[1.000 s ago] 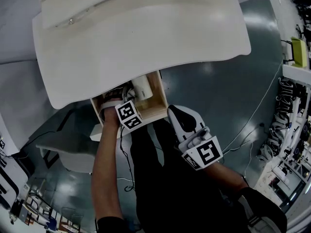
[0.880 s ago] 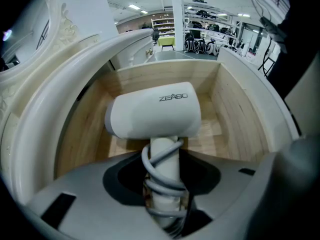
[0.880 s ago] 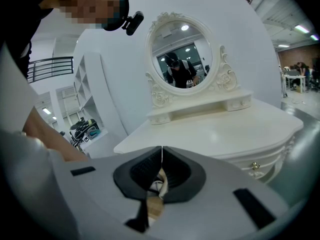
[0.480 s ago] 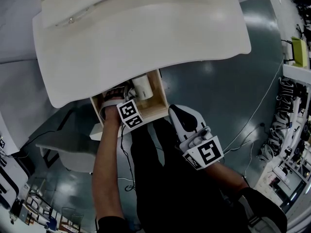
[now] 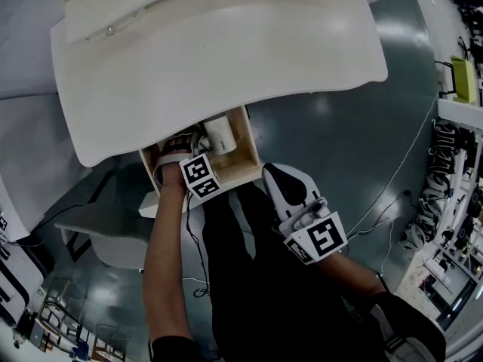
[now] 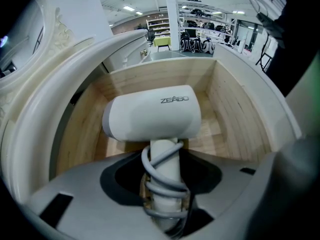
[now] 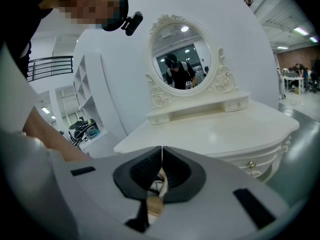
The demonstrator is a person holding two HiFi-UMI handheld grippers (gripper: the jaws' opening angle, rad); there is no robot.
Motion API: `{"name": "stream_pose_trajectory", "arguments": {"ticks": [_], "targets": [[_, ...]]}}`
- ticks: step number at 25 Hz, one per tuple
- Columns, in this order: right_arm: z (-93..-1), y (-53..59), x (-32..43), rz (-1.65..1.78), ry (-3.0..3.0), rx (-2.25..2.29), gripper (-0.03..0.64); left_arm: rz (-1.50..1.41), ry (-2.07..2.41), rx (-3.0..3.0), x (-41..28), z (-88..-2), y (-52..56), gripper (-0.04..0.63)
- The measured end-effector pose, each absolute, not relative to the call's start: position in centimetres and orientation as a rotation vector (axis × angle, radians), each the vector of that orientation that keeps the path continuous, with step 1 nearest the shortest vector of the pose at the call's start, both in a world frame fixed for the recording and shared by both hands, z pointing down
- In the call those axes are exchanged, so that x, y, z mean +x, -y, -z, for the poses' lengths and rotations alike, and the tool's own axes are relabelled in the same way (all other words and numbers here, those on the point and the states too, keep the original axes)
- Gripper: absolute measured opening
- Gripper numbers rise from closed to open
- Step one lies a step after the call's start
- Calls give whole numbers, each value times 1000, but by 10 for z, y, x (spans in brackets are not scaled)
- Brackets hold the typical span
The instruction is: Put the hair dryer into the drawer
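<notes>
The white hair dryer [image 6: 150, 116] lies in the open wooden drawer [image 6: 235, 109], its body across the drawer floor. Its handle, wrapped in grey cord, points back between the jaws of my left gripper [image 6: 162, 159]. Those jaws have just been opening and stand apart around the handle without pressing on it. From the head view, the left gripper [image 5: 185, 145] reaches steeply down into the drawer [image 5: 245, 173] beside the dryer [image 5: 221, 134]. My right gripper [image 5: 268, 170] hovers in front of the drawer's right corner. It is shut with nothing in it [image 7: 161, 151].
The white dressing table [image 5: 211, 51] overhangs the drawer from behind, with an oval mirror [image 7: 182, 59] on top. The person's legs stand just before the drawer. A cable trails over the grey floor, and shelves [image 5: 453, 164] of equipment line the right side.
</notes>
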State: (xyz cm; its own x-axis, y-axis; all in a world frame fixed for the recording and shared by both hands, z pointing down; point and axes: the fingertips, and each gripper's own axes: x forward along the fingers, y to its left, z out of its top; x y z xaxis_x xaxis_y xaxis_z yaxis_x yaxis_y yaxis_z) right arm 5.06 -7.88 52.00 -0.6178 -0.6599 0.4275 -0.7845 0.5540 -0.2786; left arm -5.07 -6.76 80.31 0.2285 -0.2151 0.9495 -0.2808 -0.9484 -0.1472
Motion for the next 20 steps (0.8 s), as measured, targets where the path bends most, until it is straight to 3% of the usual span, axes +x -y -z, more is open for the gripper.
{"name": "stream_pose_trajectory", "arguments": {"ticks": [20], "targets": [[-512,63,41,-622,2531,1181,32,-1689,532,2405,-52,-787,58,252]]}}
